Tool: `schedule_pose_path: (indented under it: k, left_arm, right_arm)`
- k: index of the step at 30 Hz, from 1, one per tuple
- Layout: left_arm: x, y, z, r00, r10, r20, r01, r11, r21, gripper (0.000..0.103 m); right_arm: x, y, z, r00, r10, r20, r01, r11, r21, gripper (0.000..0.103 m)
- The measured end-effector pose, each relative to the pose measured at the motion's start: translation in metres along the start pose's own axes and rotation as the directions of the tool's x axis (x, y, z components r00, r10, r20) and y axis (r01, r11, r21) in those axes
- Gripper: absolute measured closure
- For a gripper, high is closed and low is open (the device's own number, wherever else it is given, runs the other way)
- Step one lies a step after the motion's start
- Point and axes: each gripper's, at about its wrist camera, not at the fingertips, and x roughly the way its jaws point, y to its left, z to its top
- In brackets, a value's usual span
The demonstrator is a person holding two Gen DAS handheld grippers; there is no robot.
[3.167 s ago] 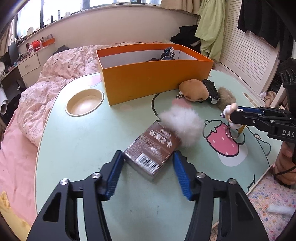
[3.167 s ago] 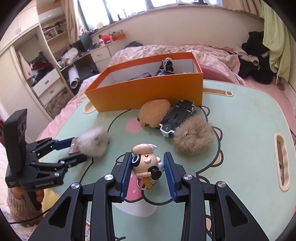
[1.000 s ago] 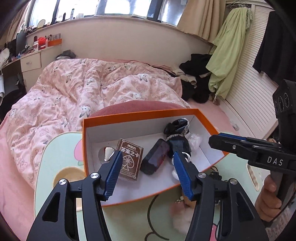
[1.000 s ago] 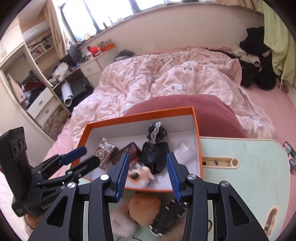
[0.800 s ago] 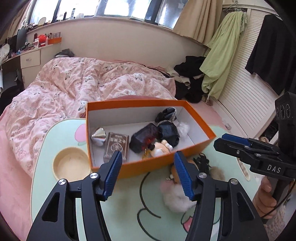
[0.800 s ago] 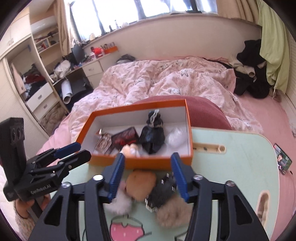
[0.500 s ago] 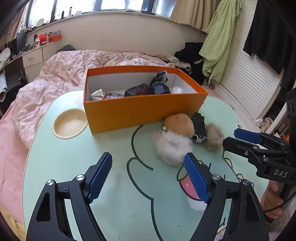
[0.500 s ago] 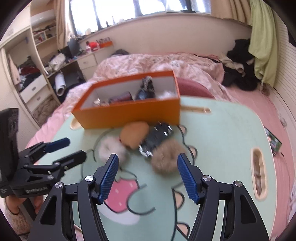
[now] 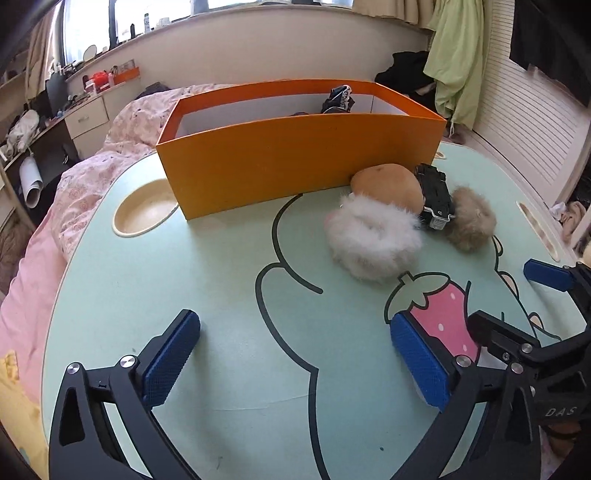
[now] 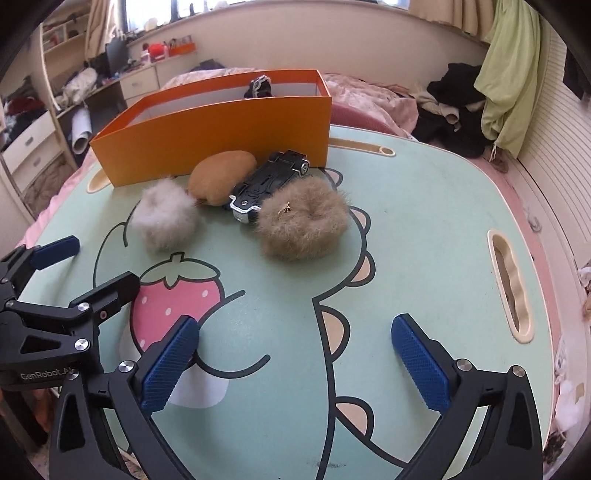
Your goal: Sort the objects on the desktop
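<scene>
An open orange cardboard box (image 9: 295,162) stood on the table with dark items inside. Just before it lay a tan plush lump (image 10: 221,177), a white fluffy pompom (image 10: 166,219), a black toy car (image 10: 269,182) and a beige furry scrunchie (image 10: 303,221), clustered together.

You're in a home bedroom. Low mint-green cartoon-print lap table (image 9: 155,295) sits beside a bed with a pink floral quilt (image 9: 96,173) at 10 o'clock. Cream drawer desk cluttered with bottles and a monitor (image 10: 122,70) at 11 o'clock, under a bright window with beige curtains (image 10: 107,14). Pale green garment hanging (image 10: 506,74) at 1 o'clock, black clothes heaped on the pink floor (image 10: 454,110) below it. White slatted wardrobe doors (image 9: 524,122) at 2 o'clock. Open shelves stuffed with clothes (image 10: 22,110) at 9 o'clock.
</scene>
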Motion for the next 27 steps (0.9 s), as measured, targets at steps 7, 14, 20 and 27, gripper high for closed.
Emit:
schedule_pose_path:
  k: [7,14,20,27]
  left_arm:
    - [0.0009,-0.0016,-0.0024,1.000,-0.004,0.004,0.004,1.000,0.009,0.000]
    - [0.0006,-0.0027,-0.0017,1.000,-0.006,0.011,0.006,1.000,0.013,0.000]
    - [0.0008,-0.0026,-0.0007,1.000,-0.010,0.014,0.010,1.000,0.018,0.000]
    - [0.0007,-0.0021,-0.0011,0.999,-0.031,0.030,0.030,0.999,0.041,0.000]
  right_arm:
    - [0.0006,-0.0014,-0.0004,1.000,0.004,0.015,-0.004,1.000,-0.008,0.000]
    - [-0.0006,0.0001,0.0030,1.000,0.011,0.025,-0.010,1.000,-0.016,0.000]
    - [-0.0012,0.0017,0.0035,1.000,0.010,0.026,-0.010,1.000,-0.017,0.000]
    - [-0.0012,0.0037,0.0041,1.000,0.011,0.029,-0.011,1.000,-0.018,0.000]
